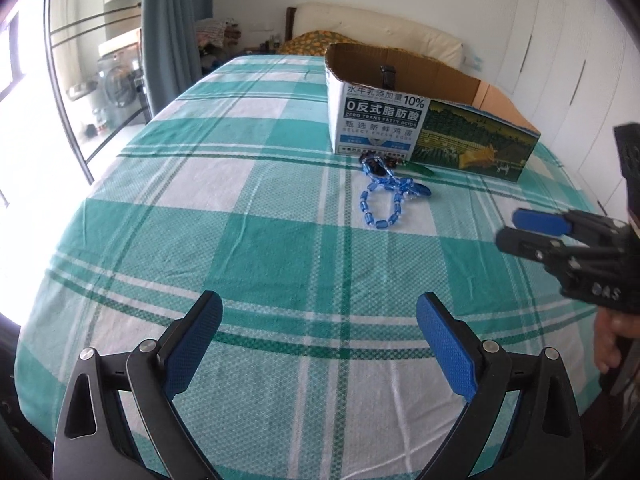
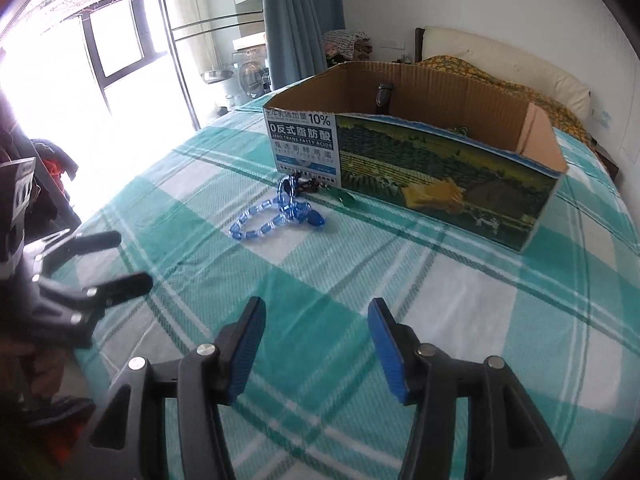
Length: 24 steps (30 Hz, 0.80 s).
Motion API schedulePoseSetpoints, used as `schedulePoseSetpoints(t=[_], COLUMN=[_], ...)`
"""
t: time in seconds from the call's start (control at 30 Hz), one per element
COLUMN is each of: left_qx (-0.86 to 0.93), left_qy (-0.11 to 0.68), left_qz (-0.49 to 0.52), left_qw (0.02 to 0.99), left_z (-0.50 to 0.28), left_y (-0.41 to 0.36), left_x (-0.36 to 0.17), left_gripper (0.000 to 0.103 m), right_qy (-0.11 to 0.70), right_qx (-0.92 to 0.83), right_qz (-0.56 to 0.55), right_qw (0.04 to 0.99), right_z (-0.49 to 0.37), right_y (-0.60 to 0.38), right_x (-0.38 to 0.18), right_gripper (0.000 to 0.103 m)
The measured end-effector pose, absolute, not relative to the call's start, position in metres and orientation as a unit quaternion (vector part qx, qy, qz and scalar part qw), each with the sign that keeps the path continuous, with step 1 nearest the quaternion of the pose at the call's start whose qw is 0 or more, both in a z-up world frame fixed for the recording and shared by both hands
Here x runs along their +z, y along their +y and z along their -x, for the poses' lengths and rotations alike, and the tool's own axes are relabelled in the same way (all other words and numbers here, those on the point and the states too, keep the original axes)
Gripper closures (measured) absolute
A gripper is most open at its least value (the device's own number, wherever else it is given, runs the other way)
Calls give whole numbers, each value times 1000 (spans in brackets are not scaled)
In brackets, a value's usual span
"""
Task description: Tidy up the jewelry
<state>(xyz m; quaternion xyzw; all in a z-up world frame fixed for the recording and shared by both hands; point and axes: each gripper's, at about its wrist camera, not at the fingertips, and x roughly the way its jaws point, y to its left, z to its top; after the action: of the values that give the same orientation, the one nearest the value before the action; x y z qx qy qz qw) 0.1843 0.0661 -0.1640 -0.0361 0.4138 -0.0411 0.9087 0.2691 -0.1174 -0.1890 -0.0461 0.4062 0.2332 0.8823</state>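
A blue bead bracelet (image 1: 382,204) lies on the checked bedsheet (image 1: 240,208) just in front of an open cardboard box (image 1: 432,136). Dark beads and a small green piece (image 1: 418,169) lie tangled behind it against the box. In the right wrist view the bracelet (image 2: 260,228) and the box (image 2: 436,184) show again. A dark item (image 2: 385,96) stands inside the box. My left gripper (image 1: 319,322) is open and empty, well short of the jewelry. My right gripper (image 2: 317,326) is open and empty, also short of it. Each gripper shows in the other's view, the right one (image 1: 508,226) and the left one (image 2: 132,260).
The bed's pillow and yellow patterned cover (image 1: 320,40) lie behind the box. A glass door and washing machine (image 1: 116,84) stand at the left. White wardrobe doors (image 1: 560,52) stand at the right.
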Motion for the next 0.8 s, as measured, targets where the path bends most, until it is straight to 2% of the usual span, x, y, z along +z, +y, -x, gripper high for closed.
schedulePoseSetpoints(t=[0.2, 0.23, 0.27, 0.3, 0.33, 0.4, 0.57, 0.8], left_qx=[-31, -30, -28, -25, -23, -19, -16, -31], left_qy=[415, 415, 416, 418, 419, 420, 421, 426], left_qz=[50, 54, 57, 61, 66, 76, 91, 76], left_qw=[908, 908, 907, 906, 905, 904, 902, 901], left_z=[-181, -181, -180, -180, -180, -180, -181, -180], left_y=[78, 80, 83, 86, 89, 95, 101, 88], left_x=[-165, -166, -166, -167, -168, -169, -172, -174], left_gripper=[5, 5, 5, 5, 5, 5, 5, 5], right_qy=[409, 414, 423, 409, 412, 403, 387, 409], right_qx=[251, 254, 254, 251, 254, 262, 277, 209], right_qz=[77, 88, 100, 110, 114, 106, 122, 62], right_qw=[874, 870, 864, 870, 867, 871, 871, 886], right_z=[-327, -332, -336, -334, -333, -322, -277, -222], right_y=[-69, -62, -56, -52, -50, -53, -70, -155], right_x=[-202, -207, -213, -212, -212, -205, -190, -193], right_gripper=[51, 54, 63, 65, 78, 92, 93, 93])
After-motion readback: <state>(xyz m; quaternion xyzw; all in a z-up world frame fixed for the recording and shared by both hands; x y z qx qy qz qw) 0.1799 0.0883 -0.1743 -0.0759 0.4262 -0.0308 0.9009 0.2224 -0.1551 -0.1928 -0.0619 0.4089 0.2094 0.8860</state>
